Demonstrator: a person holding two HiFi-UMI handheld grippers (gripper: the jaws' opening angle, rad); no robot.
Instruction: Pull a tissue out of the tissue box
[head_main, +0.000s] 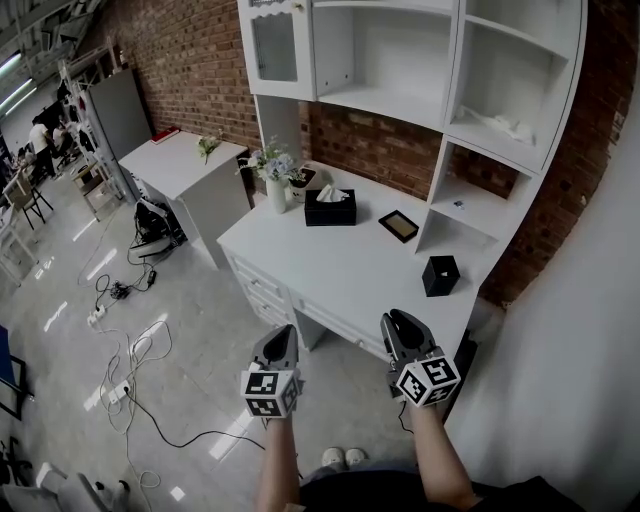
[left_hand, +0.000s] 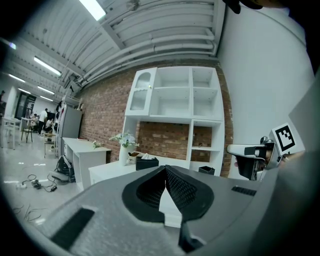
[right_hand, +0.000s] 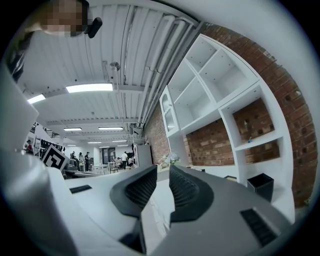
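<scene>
Vase (head_main: 277, 192) beside tissue box (head_main: 330, 209) | frame (head_main: 399, 226) near | black bin (head_main: 440, 275) apart, nearer

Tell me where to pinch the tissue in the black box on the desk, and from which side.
Pinch the white tuft of the tissue that stands up from the top of the tissue box, coming down from above; the box hides the rest.

**Fig. Bright, even indoor lighting seen through three wide-angle lenses.**
Ceiling strip lights (right_hand: 89, 88) (upper left of the right gripper view) burn out to white. The glossy floor (head_main: 210, 300) carries pale glare streaks at the left of the head view, and shadows on the desk (head_main: 350, 270) are faint. Both gripper views bow straight lines and fall to black at the corners. The left gripper (left_hand: 165, 168) and right gripper (right_hand: 163, 168), close to their lenses, look soft.
</scene>
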